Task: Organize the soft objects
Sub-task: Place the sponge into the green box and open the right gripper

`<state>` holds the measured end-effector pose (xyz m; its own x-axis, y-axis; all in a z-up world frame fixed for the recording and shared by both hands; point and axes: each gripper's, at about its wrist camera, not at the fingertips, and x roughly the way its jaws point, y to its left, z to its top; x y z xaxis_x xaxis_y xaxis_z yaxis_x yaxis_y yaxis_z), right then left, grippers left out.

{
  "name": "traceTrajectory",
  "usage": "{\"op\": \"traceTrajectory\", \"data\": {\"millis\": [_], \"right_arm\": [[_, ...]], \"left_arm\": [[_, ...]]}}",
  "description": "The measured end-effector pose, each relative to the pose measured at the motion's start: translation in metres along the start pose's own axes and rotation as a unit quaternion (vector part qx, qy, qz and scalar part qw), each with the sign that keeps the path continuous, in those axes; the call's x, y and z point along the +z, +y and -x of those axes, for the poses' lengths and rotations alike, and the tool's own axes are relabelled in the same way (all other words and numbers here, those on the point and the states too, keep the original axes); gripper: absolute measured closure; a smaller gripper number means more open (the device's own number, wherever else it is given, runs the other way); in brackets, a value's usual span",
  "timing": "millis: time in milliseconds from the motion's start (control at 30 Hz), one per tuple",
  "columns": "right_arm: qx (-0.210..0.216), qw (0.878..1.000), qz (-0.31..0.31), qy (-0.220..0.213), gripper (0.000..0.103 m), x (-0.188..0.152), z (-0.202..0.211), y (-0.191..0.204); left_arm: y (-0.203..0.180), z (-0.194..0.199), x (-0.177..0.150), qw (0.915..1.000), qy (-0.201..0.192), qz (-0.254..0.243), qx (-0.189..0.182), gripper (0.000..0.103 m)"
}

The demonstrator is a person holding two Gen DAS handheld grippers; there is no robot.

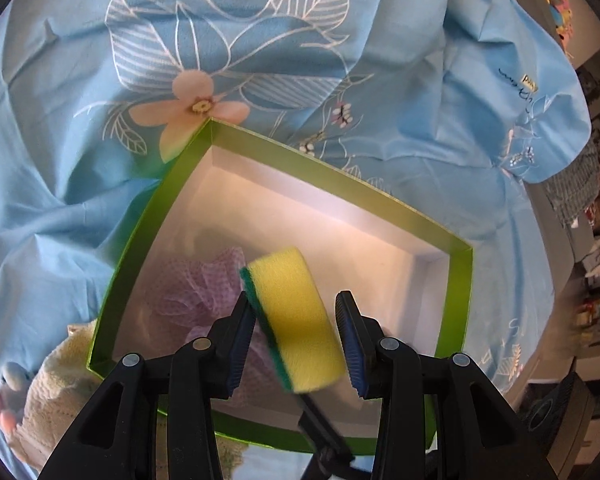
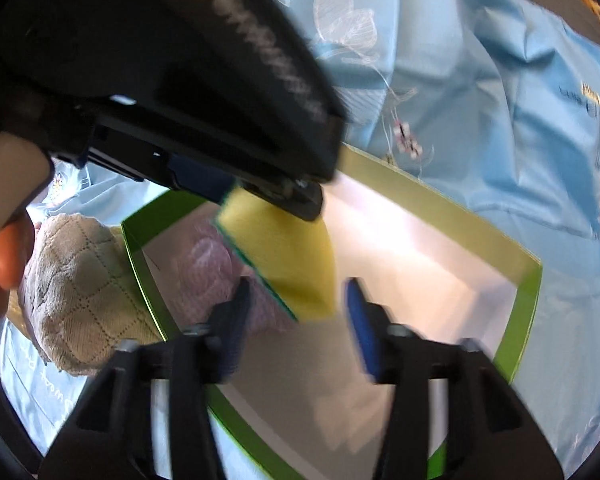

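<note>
Left gripper (image 1: 296,340), black plastic arms, ribbed blue pads, silver screw heads, right gripper (image 2: 296,320) alike, pale lettering on a black housing

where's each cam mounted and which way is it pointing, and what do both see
Left wrist: sits on the left gripper, facing steeply down into the green box; its own two fingers flank the yellow sponge, right pad clear of it.
Right wrist: sits on the right gripper, facing down into the box from nearer the person; its open fingers show, with the left gripper's body crossing above and a fingertip at the left edge.
Shared: box, sponge, purple mesh puff, beige towel, blue floral cloth.
</note>
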<state>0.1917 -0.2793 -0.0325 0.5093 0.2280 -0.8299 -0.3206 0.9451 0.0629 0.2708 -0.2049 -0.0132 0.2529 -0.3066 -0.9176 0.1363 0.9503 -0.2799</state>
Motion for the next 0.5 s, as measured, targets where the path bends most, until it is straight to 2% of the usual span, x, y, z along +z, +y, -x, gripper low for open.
{"op": "traceTrajectory", "data": {"millis": [33,100,133,300,500], "right_arm": [[0.002,1.0,-0.008,-0.001,0.034,-0.003,0.002,-0.003],[0.007,1.0,-0.015,-0.006,0.035,-0.006,0.008,-0.006],[0.004,1.0,-0.017,-0.007,0.034,-0.009,0.012,-0.007],[-0.01,1.0,-0.023,-0.014,0.029,-0.024,0.036,-0.009],[-0.008,0.998,-0.037,-0.042,0.021,-0.045,0.079,-0.005]], "left_arm": [[0.001,0.0,-0.001,1.0,0.002,0.0,0.0,0.044],[-0.001,0.005,-0.004,0.9999,-0.006,-0.009,0.013,0.028],[-0.001,0.009,-0.004,0.9996,-0.013,-0.014,0.018,0.026],[0.003,0.04,-0.014,0.9987,-0.032,-0.037,0.016,0.026],[0.03,0.085,-0.037,0.9952,-0.062,-0.055,0.052,0.025]]}}
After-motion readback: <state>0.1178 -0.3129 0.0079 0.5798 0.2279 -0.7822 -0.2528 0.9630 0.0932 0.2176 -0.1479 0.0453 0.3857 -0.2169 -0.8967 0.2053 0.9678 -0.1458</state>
